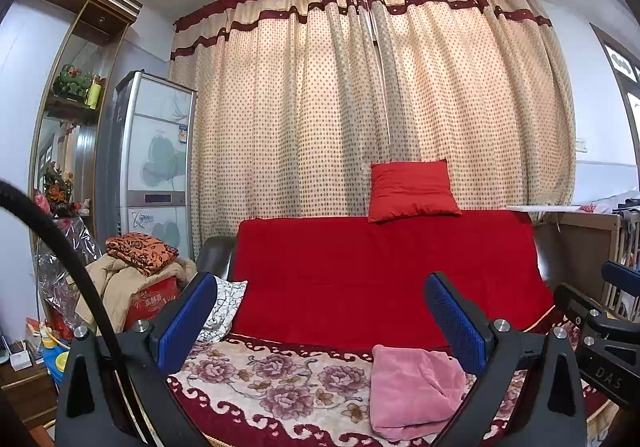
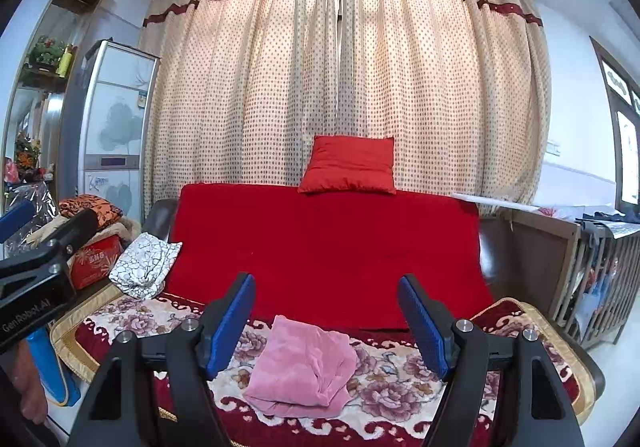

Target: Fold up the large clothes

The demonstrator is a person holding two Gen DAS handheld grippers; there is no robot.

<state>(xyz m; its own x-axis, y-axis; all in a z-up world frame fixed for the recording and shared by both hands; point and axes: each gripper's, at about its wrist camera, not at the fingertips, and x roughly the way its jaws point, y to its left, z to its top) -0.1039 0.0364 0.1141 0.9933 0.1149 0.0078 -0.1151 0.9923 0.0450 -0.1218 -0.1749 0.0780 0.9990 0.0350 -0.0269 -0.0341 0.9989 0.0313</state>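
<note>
1. Right wrist view shows the right gripper (image 2: 326,317) with its blue pads wide apart and nothing between them. It hangs in the air above the sofa seat.
2. Left wrist view shows the left gripper (image 1: 320,317) the same way, jaws spread and holding nothing. Both point level at the sofa back.
3. Open room lies all around the pink garment (image 2: 302,365). It sits on the flowery blanket (image 2: 396,391), near the seat's front and well apart from the side edges.
4. A black-and-white patterned cloth (image 2: 144,265) lies at the seat's left end, away from the pink one.
5. Seen from the right wrist, the pink garment is a folded, lumpy bundle. Its long side runs from far-left to near-right, a bit slanted.
6. It looks soft and fuzzy, with rounded corners and wrinkles.
7. Behind it a smooth red cover (image 2: 328,251) drapes the sofa back. A puffy red pillow (image 2: 348,165) rests on top, against the dotted curtain (image 2: 440,107).
</note>
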